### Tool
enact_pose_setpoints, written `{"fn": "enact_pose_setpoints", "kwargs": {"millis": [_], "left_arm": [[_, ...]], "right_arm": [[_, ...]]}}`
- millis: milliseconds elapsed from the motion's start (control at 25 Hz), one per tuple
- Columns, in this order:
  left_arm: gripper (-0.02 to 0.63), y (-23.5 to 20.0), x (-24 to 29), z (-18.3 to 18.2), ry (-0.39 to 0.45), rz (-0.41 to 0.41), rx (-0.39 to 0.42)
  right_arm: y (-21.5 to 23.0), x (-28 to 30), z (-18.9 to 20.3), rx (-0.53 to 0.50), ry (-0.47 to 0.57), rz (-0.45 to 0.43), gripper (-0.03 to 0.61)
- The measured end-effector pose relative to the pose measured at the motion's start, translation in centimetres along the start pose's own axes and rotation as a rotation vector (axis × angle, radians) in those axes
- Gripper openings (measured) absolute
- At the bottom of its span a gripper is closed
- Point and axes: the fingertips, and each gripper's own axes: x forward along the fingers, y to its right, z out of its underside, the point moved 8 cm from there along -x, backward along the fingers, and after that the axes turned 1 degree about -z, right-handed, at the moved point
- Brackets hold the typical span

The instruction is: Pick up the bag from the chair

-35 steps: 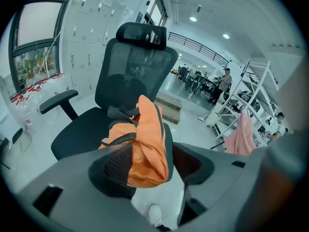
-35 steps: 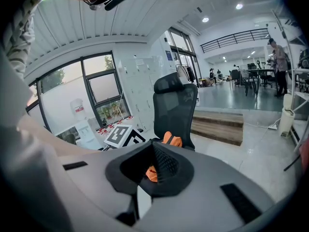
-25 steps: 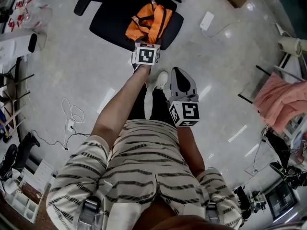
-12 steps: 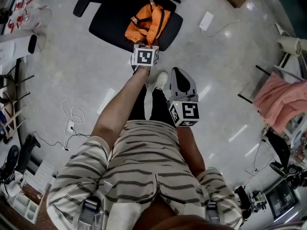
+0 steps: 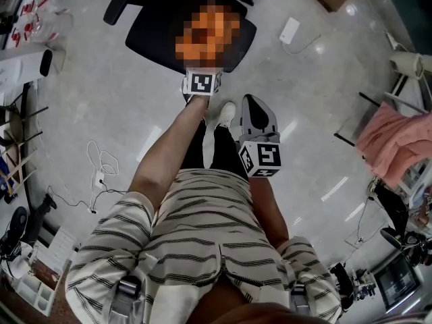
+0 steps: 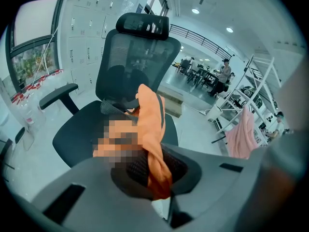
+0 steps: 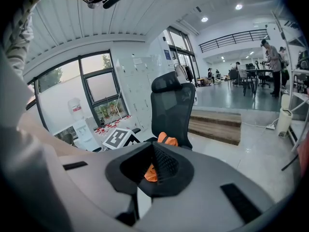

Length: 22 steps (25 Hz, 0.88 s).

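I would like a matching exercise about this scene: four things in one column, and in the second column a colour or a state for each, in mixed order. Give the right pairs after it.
Things:
1. bag
2. chair
3. right hand-held gripper
4. cloth on the rack

Colour or state:
A. pink
B. jaws together, nothing between them
C. black
D. orange, its strap clamped in the left hand-held gripper

Pairs: 1-D, 2-C, 3-B, 4-A.
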Motion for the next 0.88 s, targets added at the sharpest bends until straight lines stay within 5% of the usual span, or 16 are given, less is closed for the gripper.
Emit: {"fn": "enact_pose_setpoints", "kwargs": {"millis": [880], "left_arm": [[0.032, -1.2, -2.4, -1.8, 0.072, -0.015, -0.026]], "right_arm": [[-0.4, -0.4, -0.8, -0.019, 0.025, -0.006, 0.018]]}}
